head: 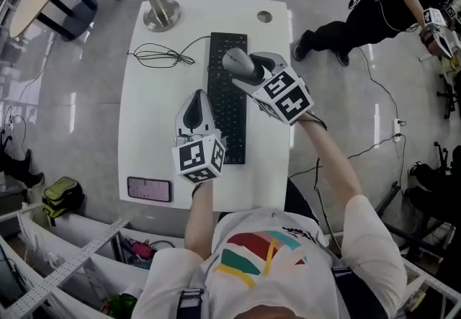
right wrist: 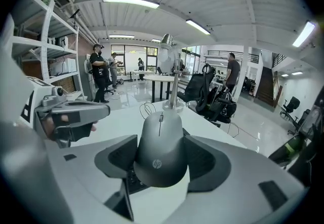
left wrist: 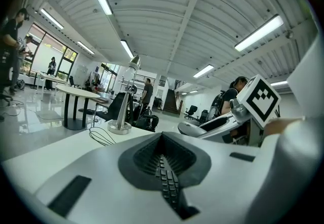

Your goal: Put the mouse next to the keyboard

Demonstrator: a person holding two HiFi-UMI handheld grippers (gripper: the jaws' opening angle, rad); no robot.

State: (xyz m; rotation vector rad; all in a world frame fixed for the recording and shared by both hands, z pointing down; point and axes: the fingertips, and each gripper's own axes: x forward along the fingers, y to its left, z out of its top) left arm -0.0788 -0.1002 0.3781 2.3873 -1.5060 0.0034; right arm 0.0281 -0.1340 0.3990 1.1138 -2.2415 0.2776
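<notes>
A black keyboard (head: 227, 105) lies lengthwise down the middle of the white table (head: 148, 130). My right gripper (head: 243, 69) is shut on a grey mouse (head: 236, 63), which it holds in the air over the keyboard's far half. In the right gripper view the mouse (right wrist: 161, 149) sits between the dark pads, with keyboard keys showing below it. My left gripper (head: 196, 107) hovers just left of the keyboard, jaws shut and nothing in them (left wrist: 163, 160). The left gripper view shows the mouse (left wrist: 190, 128) off to the right.
A desk lamp (head: 153, 1) stands at the table's far left, with a coil of black cable (head: 155, 56) in front of it. A phone (head: 149, 189) lies at the near left corner. A cable hole (head: 264, 16) is at the far right. People stand beyond the table.
</notes>
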